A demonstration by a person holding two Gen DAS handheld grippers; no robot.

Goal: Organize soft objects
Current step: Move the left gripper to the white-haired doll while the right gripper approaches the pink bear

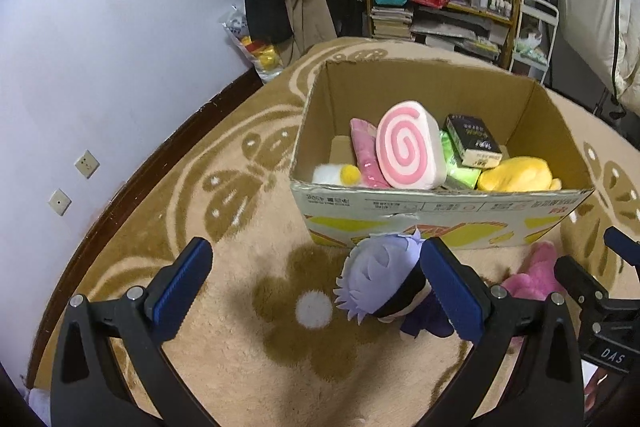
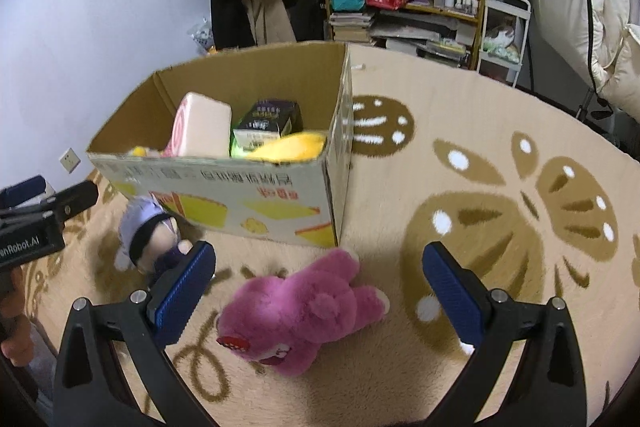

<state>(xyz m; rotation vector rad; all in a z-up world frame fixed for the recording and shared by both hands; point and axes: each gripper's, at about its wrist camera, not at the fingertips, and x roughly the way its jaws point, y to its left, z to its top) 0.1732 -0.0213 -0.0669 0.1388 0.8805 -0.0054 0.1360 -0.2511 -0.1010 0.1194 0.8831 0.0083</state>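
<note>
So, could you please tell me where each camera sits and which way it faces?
Left wrist: on the left gripper, looking down and forward at the doll and box; its open blue fingers show, the right gripper at the right edge.
Right wrist: on the right gripper, over the pink bear; its open fingers show, the left gripper at the left edge.
Shared: box, doll, bear, rug.

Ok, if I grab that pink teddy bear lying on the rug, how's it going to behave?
The pink teddy bear looks thickly furred and stuffed, so it will probably squash between the open right hand-held gripper pads. It is likely light for its size. Its limbs may flop when lifted, and lying flat on the rug, it shouldn't roll.
</note>
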